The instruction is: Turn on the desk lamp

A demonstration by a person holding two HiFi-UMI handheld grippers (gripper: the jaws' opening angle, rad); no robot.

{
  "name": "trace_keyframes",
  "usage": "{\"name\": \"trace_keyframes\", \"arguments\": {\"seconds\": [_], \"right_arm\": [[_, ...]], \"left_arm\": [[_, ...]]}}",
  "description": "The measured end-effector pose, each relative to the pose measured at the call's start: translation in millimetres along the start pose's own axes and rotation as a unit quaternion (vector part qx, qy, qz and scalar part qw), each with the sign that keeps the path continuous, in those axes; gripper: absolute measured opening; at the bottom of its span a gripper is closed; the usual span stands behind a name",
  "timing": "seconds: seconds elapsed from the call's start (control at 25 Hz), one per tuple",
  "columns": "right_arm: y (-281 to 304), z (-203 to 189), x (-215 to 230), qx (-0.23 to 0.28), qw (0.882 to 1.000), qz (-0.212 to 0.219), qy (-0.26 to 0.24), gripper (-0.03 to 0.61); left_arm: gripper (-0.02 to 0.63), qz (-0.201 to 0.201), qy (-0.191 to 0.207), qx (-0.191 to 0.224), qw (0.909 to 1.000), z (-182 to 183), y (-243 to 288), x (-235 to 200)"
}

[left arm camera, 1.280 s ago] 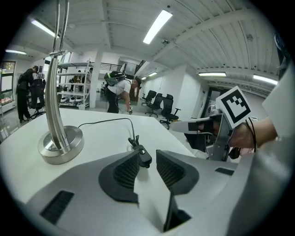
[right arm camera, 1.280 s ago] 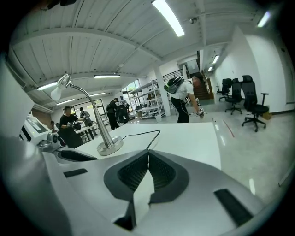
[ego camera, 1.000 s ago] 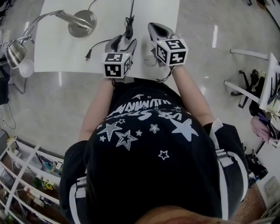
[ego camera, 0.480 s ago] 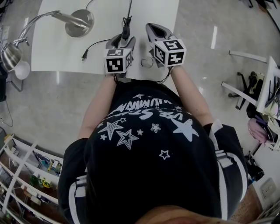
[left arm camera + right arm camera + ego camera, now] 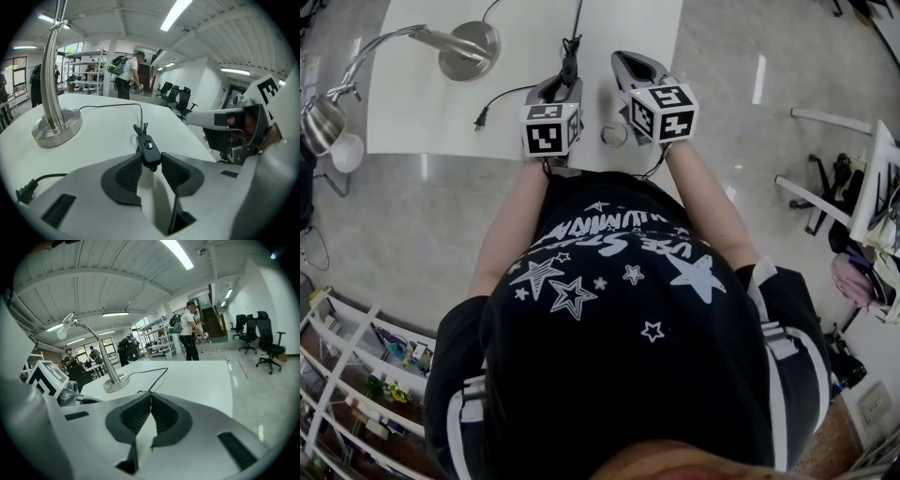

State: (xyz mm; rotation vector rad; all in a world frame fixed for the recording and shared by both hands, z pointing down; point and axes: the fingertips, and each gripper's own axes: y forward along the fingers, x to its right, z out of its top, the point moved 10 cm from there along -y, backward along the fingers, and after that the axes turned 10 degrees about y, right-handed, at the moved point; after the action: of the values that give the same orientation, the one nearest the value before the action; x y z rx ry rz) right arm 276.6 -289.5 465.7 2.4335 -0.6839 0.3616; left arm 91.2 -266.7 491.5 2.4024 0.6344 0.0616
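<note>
On white table (image 5: pixel 422 103), logged lamp (image 5: pixel 469 49) at far left: round metal base flat on tabletop, neck arching out past left edge, head (image 5: pixel 321 122) hanging over floor beyond table. Could not tell whether lit.

Traced black cord (image 5: pixel 112 105) from base across tabletop to inline switch (image 5: pixel 149 151). Found switch near front-centre of table, well apart from base, lying between jaws of left gripper (image 5: pixel 151 161), button side up.

Read left jaws as closing, about half apart, ribbed pads (image 5: pixel 126 176) meeting switch on both sides at their tips.

Saw second stretch of cord running from beside left gripper to loose plug (image 5: pixel 478 120), lying bare on tabletop to the left, near front edge.

Placed right gripper (image 5: pixel 150 396) just beside left one, on its right, over front part of table, not in contact with cord or switch so far as views show. Read right jaws as fully together, pad against pad, nothing between.

Beyond table in gripper views: noted person with backpack (image 5: pixel 125 70) standing, office chairs (image 5: pixel 180 98) and shelving behind.
</note>
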Motion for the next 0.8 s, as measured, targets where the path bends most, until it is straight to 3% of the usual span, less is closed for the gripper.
{"name": "trace_keyframes", "arguments": {"seconds": [0.2, 0.44, 0.8], "right_arm": [[10.9, -0.3, -13.8, -0.036, 0.998, 0.047, -0.035, 0.006], [31.4, 1.1, -30.9, -0.101, 0.985, 0.126, -0.060, 0.006], [67.1, 7.2, -43.2, -0.163, 0.966, 0.172, -0.107, 0.005]], "left_arm": [[0.141, -0.004, 0.004, -0.005, 1.0000, -0.3, -2.3, -1.6], [0.137, -0.005, 0.017, -0.008, 0.9998, -0.7, -6.0, -1.9], [0.137, -0.004, 0.040, -0.014, 0.9991, -3.5, -7.4, -3.1]]}}
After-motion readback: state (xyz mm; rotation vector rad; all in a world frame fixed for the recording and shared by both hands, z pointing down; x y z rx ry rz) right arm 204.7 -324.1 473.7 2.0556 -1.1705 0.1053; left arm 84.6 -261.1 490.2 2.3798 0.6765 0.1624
